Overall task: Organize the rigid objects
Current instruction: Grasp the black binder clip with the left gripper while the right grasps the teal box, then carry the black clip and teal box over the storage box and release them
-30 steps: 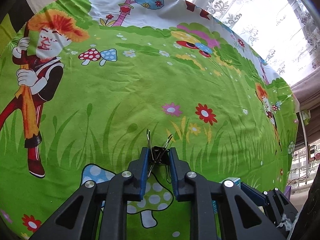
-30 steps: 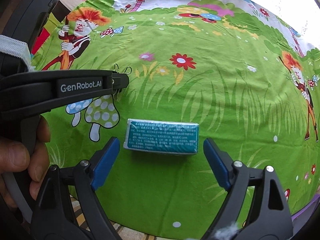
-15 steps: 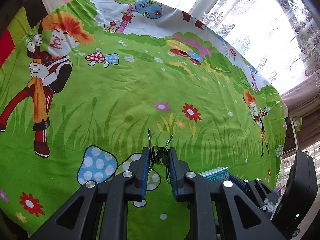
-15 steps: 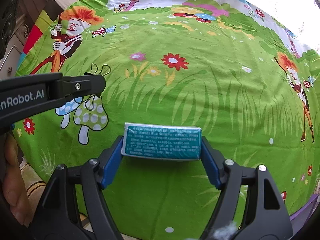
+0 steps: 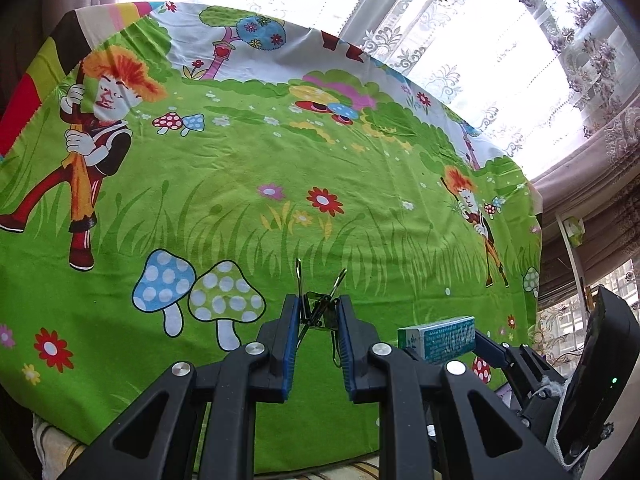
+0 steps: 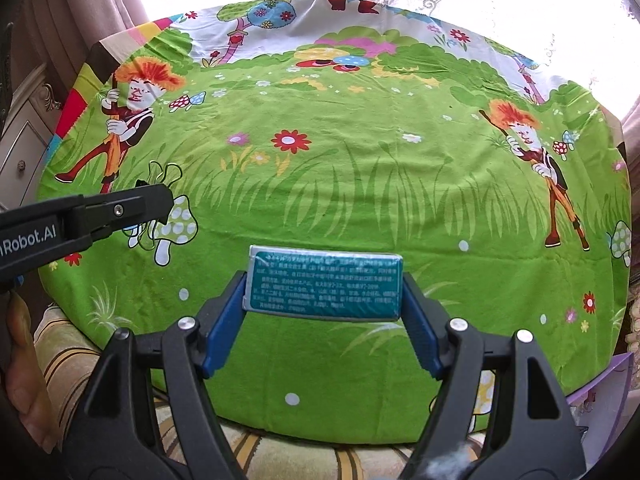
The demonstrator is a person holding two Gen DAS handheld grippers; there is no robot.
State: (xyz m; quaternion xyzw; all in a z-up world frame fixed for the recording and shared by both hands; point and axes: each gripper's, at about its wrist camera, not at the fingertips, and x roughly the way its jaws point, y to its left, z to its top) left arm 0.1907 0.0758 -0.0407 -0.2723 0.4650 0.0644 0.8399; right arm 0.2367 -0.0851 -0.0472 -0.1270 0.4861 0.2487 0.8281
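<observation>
A black binder clip (image 5: 316, 309) with wire handles is pinched between the blue pads of my left gripper (image 5: 319, 304), which is shut on it and holds it above the green cartoon tablecloth (image 5: 280, 152). A teal rectangular box (image 6: 324, 286) with white print sits crosswise in my right gripper (image 6: 323, 294), both pads pressing its short ends, lifted off the cloth. The left wrist view also shows the box (image 5: 440, 336) at lower right. The left gripper (image 6: 154, 204) reaches in from the left of the right wrist view, the clip's handles (image 6: 165, 172) poking above it.
The tablecloth (image 6: 380, 168) covers a round table; its near edge hangs over a striped cushion (image 6: 80, 352). Lace curtains (image 5: 460, 40) and a bright window stand behind. A white cabinet (image 6: 24, 140) is at the left. A person's hand (image 6: 24, 392) holds the left gripper.
The right gripper's jaws closed onto the teal box and raised it off the cloth. The left gripper rose with the binder clip; both views now show the table from farther away.
</observation>
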